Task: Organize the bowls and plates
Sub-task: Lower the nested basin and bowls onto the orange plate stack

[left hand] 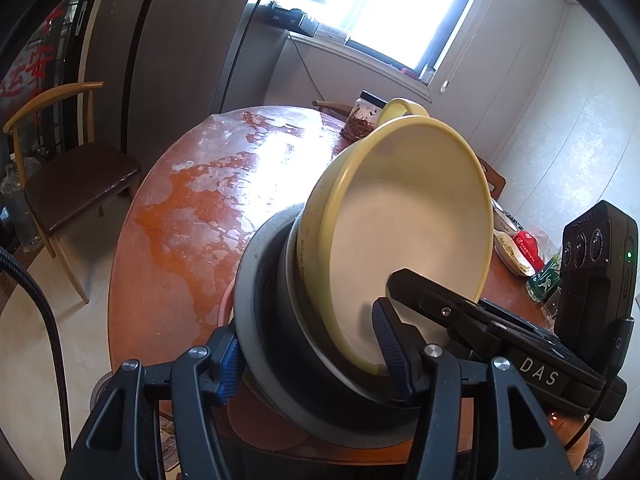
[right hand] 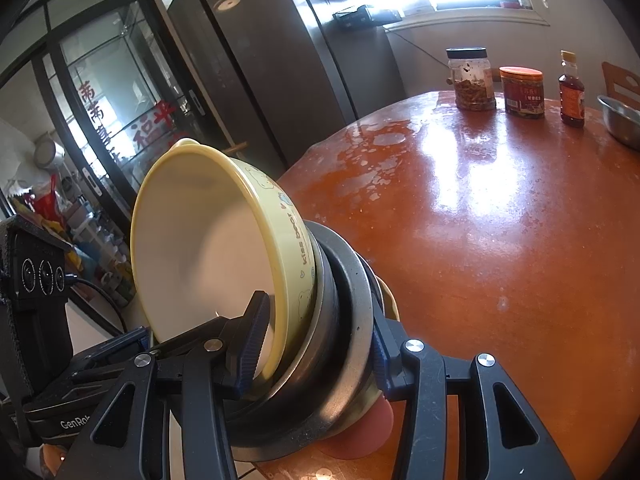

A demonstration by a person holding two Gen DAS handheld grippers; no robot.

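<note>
A stack of nested bowls is held tilted on its side above the near edge of the round orange table (left hand: 192, 208). The innermost is a yellow bowl (left hand: 404, 216) with a cream inside, also in the right wrist view (right hand: 200, 248). Around it sit a dark bowl and a grey speckled bowl (left hand: 260, 292), also in the right wrist view (right hand: 352, 300). My left gripper (left hand: 312, 360) is shut on the stack's rims from one side. My right gripper (right hand: 316, 340) is shut on the rims from the other side. Each gripper shows in the other's view (left hand: 520, 344).
On the far table stand a black-lidded jar (right hand: 472, 80), an orange-lidded jar (right hand: 522, 92), a sauce bottle (right hand: 571, 92) and a steel bowl (right hand: 620, 120). Snack packets (left hand: 524, 252) lie at the right. A wooden chair (left hand: 68, 176) stands left. A pink plate (right hand: 360, 432) lies under the stack.
</note>
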